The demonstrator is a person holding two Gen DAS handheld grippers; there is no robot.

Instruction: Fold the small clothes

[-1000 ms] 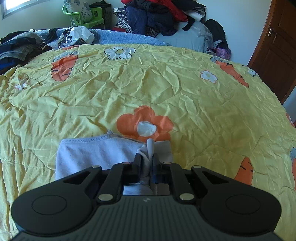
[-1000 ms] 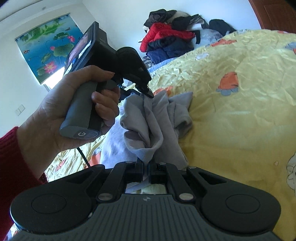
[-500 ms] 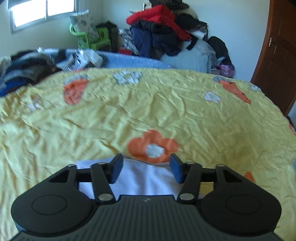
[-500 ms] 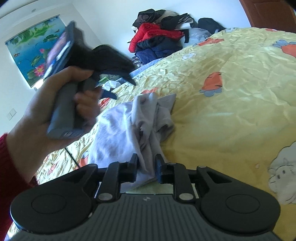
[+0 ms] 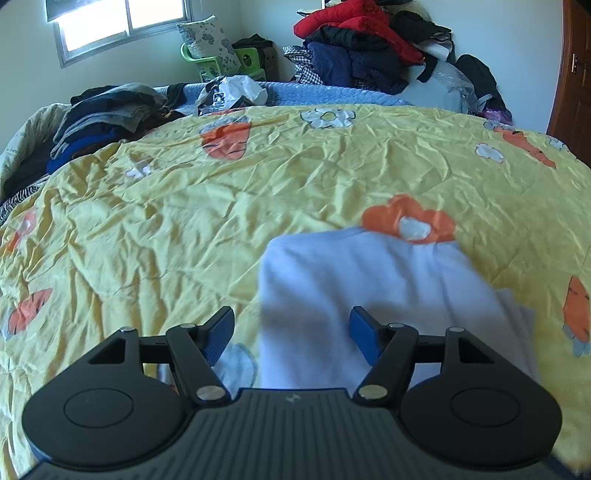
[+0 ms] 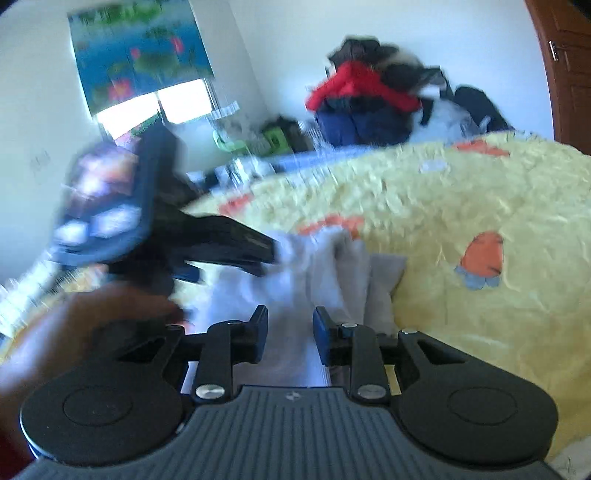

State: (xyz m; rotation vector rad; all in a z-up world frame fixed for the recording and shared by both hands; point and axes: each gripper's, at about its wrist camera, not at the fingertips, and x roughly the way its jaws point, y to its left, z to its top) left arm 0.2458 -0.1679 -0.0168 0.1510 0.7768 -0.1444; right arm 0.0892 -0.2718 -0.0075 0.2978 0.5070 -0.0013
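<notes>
Both claws have just been opened and the garment (image 5: 373, 291) released onto the bed (image 5: 258, 192): left claw (image 5: 291, 334) wide, right claw (image 6: 290, 334) partly, nothing gripped. One fold appears finished.

One pale lilac-grey garment (image 5: 369, 295) on one bed, under one yellow bedspread (image 5: 258, 192). Two tongs: left tongs (image 5: 291, 328) and right tongs (image 6: 290, 332), two blue-padded fingers each. One hand (image 6: 85, 332), blurred, around the left handle. Printed on the spread, as far as the left wrist view reaches: one orange flower (image 5: 408, 221), three white flowers and several orange carrots, some cut off at the frame edge. One heap of jackets (image 5: 362, 44) against the far wall, exact count impossible to tell. One darker clothes pile (image 5: 99, 122) at the bed's left. One green basket (image 5: 221, 62). One window (image 5: 122, 22). One brown door (image 5: 574, 74). One crumpled white bag (image 5: 236, 92).
</notes>
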